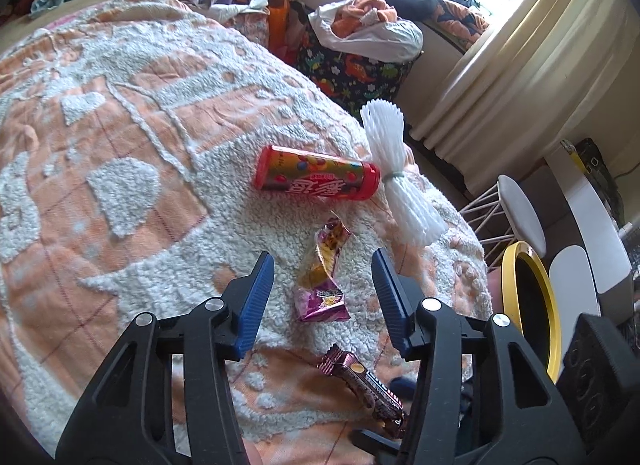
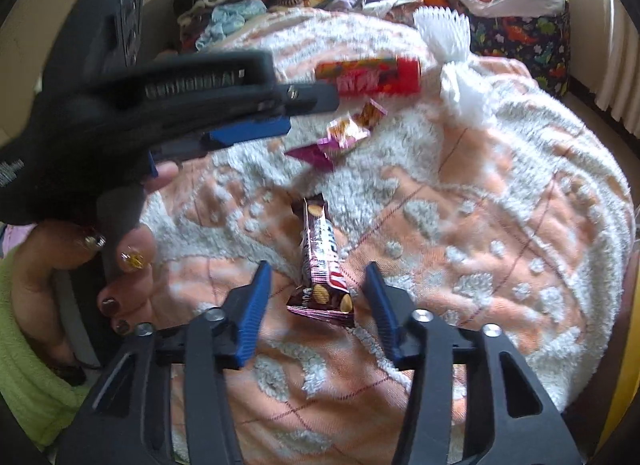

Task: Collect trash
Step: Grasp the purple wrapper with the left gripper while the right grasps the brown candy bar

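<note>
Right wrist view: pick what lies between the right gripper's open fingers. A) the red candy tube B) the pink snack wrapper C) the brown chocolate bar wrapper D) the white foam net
C: the brown chocolate bar wrapper lies on the bedspread between the open blue fingers of the right gripper, while the red candy tube, pink snack wrapper and white foam net lie farther away.

Red candy tube [image 1: 316, 178] has white Chinese characters, too blurry to read; the brown bar wrapper's [image 2: 322, 265] lettering is unreadable too.
</note>
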The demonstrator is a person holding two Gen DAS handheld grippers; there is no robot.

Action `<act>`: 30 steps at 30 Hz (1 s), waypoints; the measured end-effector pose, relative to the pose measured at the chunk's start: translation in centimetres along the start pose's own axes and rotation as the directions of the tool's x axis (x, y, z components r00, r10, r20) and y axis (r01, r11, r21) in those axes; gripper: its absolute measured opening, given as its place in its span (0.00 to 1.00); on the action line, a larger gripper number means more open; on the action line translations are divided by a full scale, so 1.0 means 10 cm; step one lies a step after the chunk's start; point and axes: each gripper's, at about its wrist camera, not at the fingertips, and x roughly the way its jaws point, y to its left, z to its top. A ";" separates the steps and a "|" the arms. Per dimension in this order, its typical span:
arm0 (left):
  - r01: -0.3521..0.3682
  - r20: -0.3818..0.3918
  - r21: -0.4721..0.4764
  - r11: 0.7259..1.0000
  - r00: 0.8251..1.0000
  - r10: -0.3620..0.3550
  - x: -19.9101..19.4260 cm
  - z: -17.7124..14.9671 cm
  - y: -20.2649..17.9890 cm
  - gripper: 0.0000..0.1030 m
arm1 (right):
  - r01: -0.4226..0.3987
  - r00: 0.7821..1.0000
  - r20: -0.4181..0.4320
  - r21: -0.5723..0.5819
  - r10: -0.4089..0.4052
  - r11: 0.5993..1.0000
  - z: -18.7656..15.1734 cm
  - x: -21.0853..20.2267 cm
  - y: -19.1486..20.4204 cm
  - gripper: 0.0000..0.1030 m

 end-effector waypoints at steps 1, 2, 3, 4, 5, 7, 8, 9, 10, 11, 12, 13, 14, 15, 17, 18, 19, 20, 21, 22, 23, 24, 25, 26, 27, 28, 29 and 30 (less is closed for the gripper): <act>0.000 -0.006 0.000 1.000 1.000 0.000 0.03 0.00 0.00 0.41 | 0.006 1.000 -0.005 0.005 -0.006 1.000 -0.01 0.03 -0.01 0.37; 0.000 -0.014 0.001 1.000 1.000 0.000 0.06 0.00 -0.01 0.40 | 0.009 1.000 -0.006 0.011 -0.009 1.000 -0.02 0.03 -0.02 0.33; -0.001 -0.021 0.002 1.000 1.000 0.001 0.09 -0.01 -0.02 0.40 | 0.009 1.000 -0.002 0.021 -0.009 1.000 -0.03 0.03 -0.04 0.29; -0.001 -0.028 0.006 1.000 1.000 0.001 0.11 -0.02 -0.03 0.39 | 0.008 1.000 0.001 0.031 -0.008 0.999 -0.04 0.02 -0.07 0.26; -0.003 -0.033 0.009 1.000 0.999 0.003 0.14 -0.02 -0.03 0.38 | 0.006 1.000 0.004 0.041 -0.006 0.999 -0.06 0.01 -0.10 0.22; -0.007 -0.047 0.011 1.000 0.999 0.008 0.19 -0.05 -0.03 0.36 | -0.007 1.000 0.012 0.070 0.007 0.998 -0.09 -0.03 -0.17 0.21; -0.008 -0.052 0.011 1.000 0.999 0.009 0.21 -0.05 -0.03 0.32 | -0.013 1.000 0.015 0.081 0.012 0.997 -0.11 -0.06 -0.20 0.20; -0.011 -0.058 0.013 1.000 0.998 0.012 0.23 -0.07 -0.03 0.30 | -0.016 1.000 0.020 0.093 0.014 0.995 -0.13 -0.08 -0.23 0.20; -0.015 -0.062 0.015 1.000 0.998 0.015 0.24 -0.09 -0.03 0.25 | -0.018 1.000 0.023 0.100 0.016 0.995 -0.15 -0.11 -0.26 0.20; -0.020 -0.069 0.020 1.000 0.997 0.022 0.26 -0.11 -0.04 0.22 | -0.019 1.000 0.026 0.107 0.016 0.994 -0.16 -0.13 -0.28 0.20; -0.023 -0.071 0.023 0.999 0.997 0.024 0.27 -0.13 -0.04 0.22 | -0.020 0.999 0.030 0.118 0.017 0.993 -0.18 -0.16 -0.30 0.19; -0.024 -0.073 0.027 0.999 0.997 0.026 0.27 -0.14 -0.05 0.22 | -0.022 0.999 0.034 0.125 0.018 0.992 -0.21 -0.18 -0.32 0.19; -0.027 -0.072 0.032 0.999 0.997 0.029 0.27 -0.14 -0.05 0.21 | -0.021 0.999 0.037 0.131 0.016 0.991 -0.23 -0.21 -0.33 0.19; -0.030 -0.071 0.039 0.999 0.997 0.033 0.26 -0.15 -0.06 0.21 | -0.021 0.999 0.044 0.140 0.015 0.990 -0.25 -0.25 -0.37 0.19; -0.034 -0.069 0.046 0.998 0.997 0.038 0.24 -0.16 -0.08 0.20 | -0.026 0.998 0.056 0.155 0.017 0.988 -0.28 -0.31 -0.43 0.19; -0.034 -0.067 0.045 0.998 0.997 0.037 0.23 -0.17 -0.08 0.19 | -0.027 0.998 0.064 0.164 0.016 0.986 -0.30 -0.35 -0.44 0.19; -0.033 -0.064 0.041 0.999 0.997 0.036 0.21 -0.17 -0.09 0.19 | -0.030 0.997 0.070 0.171 0.018 0.985 -0.31 -0.38 -0.47 0.19; -0.032 -0.062 0.040 0.999 0.997 0.035 0.20 -0.17 -0.09 0.19 | -0.032 0.997 0.076 0.178 0.019 0.983 -0.32 -0.42 -0.49 0.19; -0.030 -0.058 0.038 0.999 0.998 0.032 0.18 -0.17 -0.10 0.19 | -0.033 0.996 0.083 0.186 0.018 0.982 -0.32 -0.45 -0.52 0.19; -0.027 -0.055 0.038 0.999 0.998 0.029 0.16 -0.17 -0.11 0.19 | -0.034 0.996 0.091 0.191 0.017 0.981 -0.32 -0.49 -0.54 0.19; -0.025 -0.050 0.040 0.999 0.998 0.027 0.14 -0.18 -0.12 0.19 | -0.034 0.995 0.098 0.196 0.015 0.980 -0.32 -0.52 -0.55 0.19; -0.023 -0.045 0.043 0.999 0.999 0.025 0.11 -0.18 -0.14 0.19 | -0.036 0.994 0.107 0.203 0.015 0.979 -0.33 -0.56 -0.57 0.19; -0.021 -0.040 0.045 0.999 0.999 0.023 0.09 -0.18 -0.15 0.19 | -0.037 0.993 0.117 0.210 0.013 0.977 -0.33 -0.60 -0.59 0.19; -0.018 -0.035 0.045 0.999 0.999 0.020 0.07 -0.18 -0.16 0.19 | -0.039 0.992 0.126 0.217 0.012 0.975 -0.33 -0.64 -0.62 0.19; -0.015 -0.029 0.047 0.999 0.999 0.016 0.05 -0.17 -0.19 0.19 | -0.041 0.991 0.133 0.223 0.011 0.974 -0.33 -0.67 -0.64 0.19; -0.012 -0.025 0.050 0.999 1.000 0.013 0.02 -0.17 -0.21 0.19 | -0.040 0.990 0.143 0.228 0.008 0.973 -0.33 -0.70 -0.65 0.19; -0.008 -0.022 0.053 0.999 1.000 0.010 0.02 -0.16 -0.24 0.19 | -0.038 0.988 0.152 0.231 0.002 0.972 -0.31 -0.72 -0.66 0.19; -0.005 -0.018 0.057 0.998 1.000 0.006 0.00 -0.15 -0.27 0.19 | -0.036 0.986 0.164 0.234 -0.003 0.972 -0.31 -0.77 -0.69 0.19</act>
